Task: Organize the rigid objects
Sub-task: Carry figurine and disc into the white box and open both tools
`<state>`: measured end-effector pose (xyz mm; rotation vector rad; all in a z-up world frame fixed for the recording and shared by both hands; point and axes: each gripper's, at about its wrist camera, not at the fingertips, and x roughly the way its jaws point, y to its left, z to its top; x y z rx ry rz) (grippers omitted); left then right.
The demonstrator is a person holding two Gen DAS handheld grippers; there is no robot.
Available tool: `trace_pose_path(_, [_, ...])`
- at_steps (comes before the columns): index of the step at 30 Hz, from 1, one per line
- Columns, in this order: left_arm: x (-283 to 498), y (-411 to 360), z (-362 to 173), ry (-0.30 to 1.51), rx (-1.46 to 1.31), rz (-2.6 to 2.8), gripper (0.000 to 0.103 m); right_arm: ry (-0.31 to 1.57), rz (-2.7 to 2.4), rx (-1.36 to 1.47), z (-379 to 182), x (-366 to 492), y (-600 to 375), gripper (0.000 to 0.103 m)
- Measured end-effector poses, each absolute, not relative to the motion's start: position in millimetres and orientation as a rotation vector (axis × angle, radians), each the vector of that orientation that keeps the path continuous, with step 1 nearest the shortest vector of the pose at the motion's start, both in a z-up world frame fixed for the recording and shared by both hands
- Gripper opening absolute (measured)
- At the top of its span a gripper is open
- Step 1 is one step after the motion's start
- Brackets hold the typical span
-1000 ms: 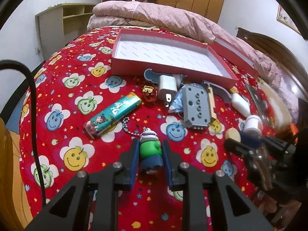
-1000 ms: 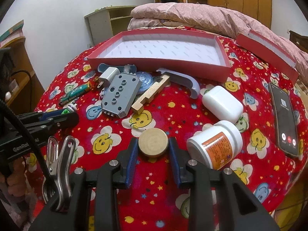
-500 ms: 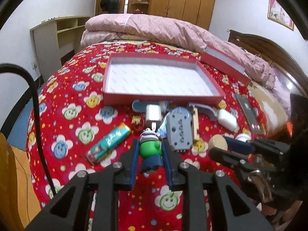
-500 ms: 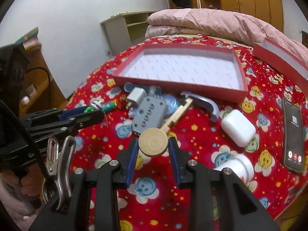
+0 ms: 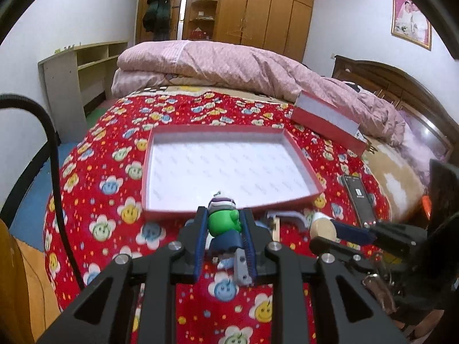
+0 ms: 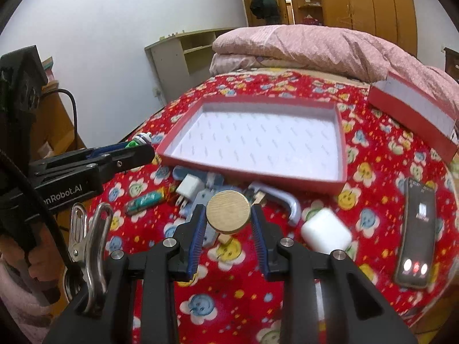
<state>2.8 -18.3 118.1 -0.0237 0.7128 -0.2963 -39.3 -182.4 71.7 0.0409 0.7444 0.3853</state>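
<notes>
My left gripper (image 5: 224, 223) is shut on a green toy figure (image 5: 223, 221) with a striped cap, held above the bed near the front rim of the open red box (image 5: 229, 210). My right gripper (image 6: 228, 215) is shut on a round wooden disc (image 6: 228, 211), held above the pile of small objects. The red box (image 6: 252, 177) lies beyond it, its white inside bare. The left gripper (image 6: 137, 150) also shows at the left of the right wrist view, and the disc (image 5: 322, 226) shows at the right of the left wrist view.
On the red smiley bedspread lie a white charger (image 6: 188, 185), a green pack (image 6: 146, 199), a grey curved handle (image 6: 284, 200), a white case (image 6: 325, 233) and a phone (image 6: 417, 235). The red lid (image 5: 327, 121) lies back right. A pink quilt (image 5: 229, 66) lies behind.
Both grippers have risen and moved forward toward the red box, each carrying its object. The objects on the bedspread now sit lower in both views.
</notes>
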Motion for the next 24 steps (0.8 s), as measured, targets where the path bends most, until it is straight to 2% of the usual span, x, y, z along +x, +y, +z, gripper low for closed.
trace_pose_path(12, [46,-36,134,0.721,0.003,-0.309,0.024,0.743,0.331,0.017,93,13,-195,0.032])
trace_pose_path(24, [98,-42,126,0.763,0.005,-0.284,0.024,0.800,0.299,0.040,85,67,-203,0.032])
